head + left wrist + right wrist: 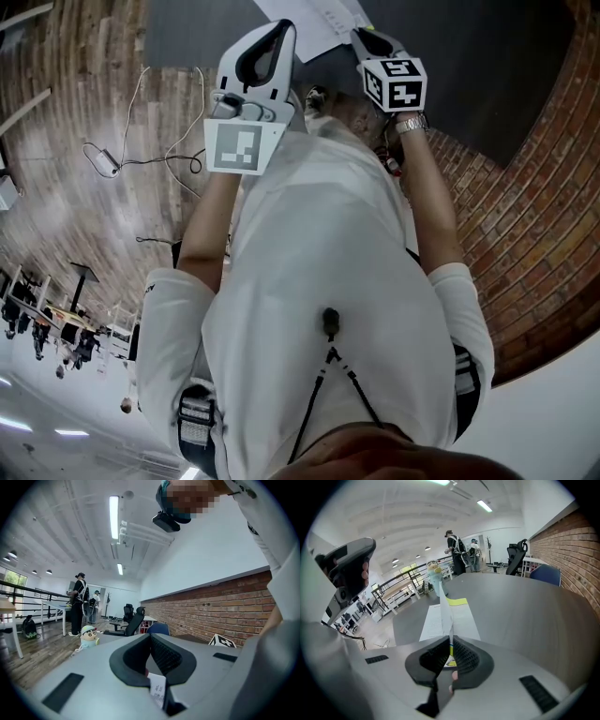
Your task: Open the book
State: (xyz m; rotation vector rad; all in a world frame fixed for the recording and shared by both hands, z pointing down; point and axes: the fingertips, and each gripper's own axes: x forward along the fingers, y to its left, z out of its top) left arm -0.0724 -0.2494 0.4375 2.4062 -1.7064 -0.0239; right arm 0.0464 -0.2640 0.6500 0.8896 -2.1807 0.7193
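Grey tabletop (525,620) is carrying the book (433,620), which is lying open and flat, its white printed leaves running away from me, with a yellow patch (458,601) at the far end. My right tongs (451,641) are tilting down over the near end of the book. Their black jaws are pinching together on a single page (451,618). That page is standing upright on edge, rising straight out of the jaws along the book's middle, while the other leaves are lying flat on either side of it.

My left tongs (150,637) are pointing nearly level, out across the table rather than down at the book. Their jaws are meeting at the tips. A small white printed slip (158,690) is showing low at the root of the jaws; I cannot tell what it is. From the head view the left tongs are sitting just beside the right ones, their tips overlapping the edge of the white leaves, though I cannot tell whether they are touching paper.

Beyond the book a small toy figure (434,571) is standing on the table. A brick wall (211,611) is running along my right, a black office chair (136,619) is standing past the table, and people (79,603) are standing farther off.
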